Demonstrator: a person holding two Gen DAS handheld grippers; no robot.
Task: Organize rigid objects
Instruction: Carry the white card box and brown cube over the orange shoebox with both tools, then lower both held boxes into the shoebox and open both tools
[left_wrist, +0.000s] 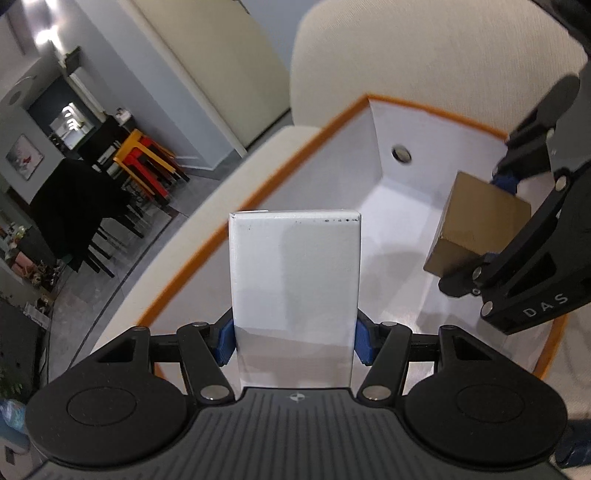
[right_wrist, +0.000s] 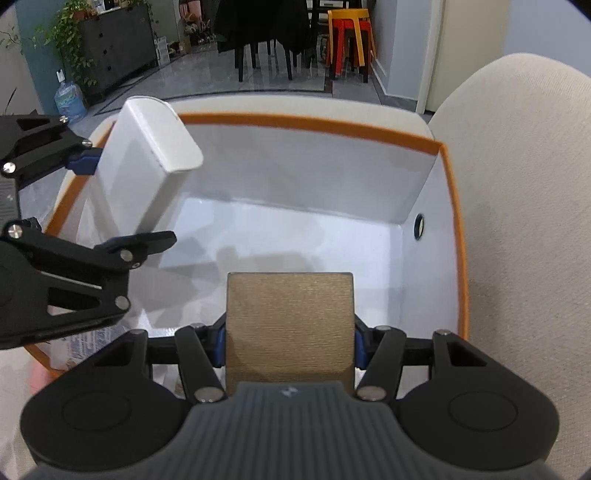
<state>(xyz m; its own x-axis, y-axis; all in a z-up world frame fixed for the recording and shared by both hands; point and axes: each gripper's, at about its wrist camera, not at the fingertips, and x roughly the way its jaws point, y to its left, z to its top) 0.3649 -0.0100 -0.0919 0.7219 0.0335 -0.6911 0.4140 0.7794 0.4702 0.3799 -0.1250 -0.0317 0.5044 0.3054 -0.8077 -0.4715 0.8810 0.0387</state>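
My left gripper (left_wrist: 294, 341) is shut on a tall white box (left_wrist: 294, 280), its blue pads pressed against both sides. The same white box (right_wrist: 144, 166) shows tilted at the upper left of the right wrist view, held by the left gripper (right_wrist: 110, 199) over the left part of the bin. My right gripper (right_wrist: 290, 345) is shut on a gold-brown box (right_wrist: 290, 325). This gold-brown box (left_wrist: 476, 229) appears at the right of the left wrist view, with the right gripper (left_wrist: 484, 221) around it. Both boxes hang above a white bin with an orange rim (right_wrist: 303, 123), whose floor is bare.
The bin (left_wrist: 229, 218) rests on a cream sofa seat (right_wrist: 524, 221), with a backrest cushion (left_wrist: 424, 55) behind it. A round hole (left_wrist: 401, 153) sits in one bin wall. Beyond lie a grey floor, black chairs, orange and red stools (right_wrist: 349, 40), and a dark cabinet.
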